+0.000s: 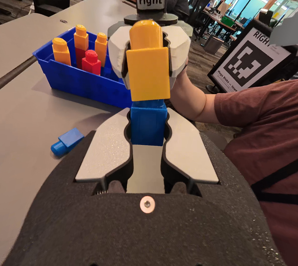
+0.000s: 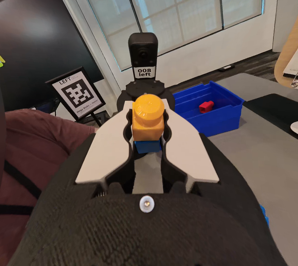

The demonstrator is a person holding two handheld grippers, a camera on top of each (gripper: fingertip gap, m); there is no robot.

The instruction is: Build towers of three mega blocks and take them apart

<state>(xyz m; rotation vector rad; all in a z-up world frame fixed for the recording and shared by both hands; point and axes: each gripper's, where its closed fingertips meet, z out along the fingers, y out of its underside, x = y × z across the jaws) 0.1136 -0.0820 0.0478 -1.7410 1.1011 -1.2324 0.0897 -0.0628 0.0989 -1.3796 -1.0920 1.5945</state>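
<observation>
We work at a grey table in an open office. Our left gripper clamps one blue block; our right gripper clamps one yellow block, seemingly seated on it. Two blue bins: one holds roughly five blocks, the other one.

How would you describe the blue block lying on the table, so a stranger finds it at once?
Start at the blue bin holding upright blocks. On the grey table in front of it lies one blue block. Only this block lies loose on its side.
</observation>
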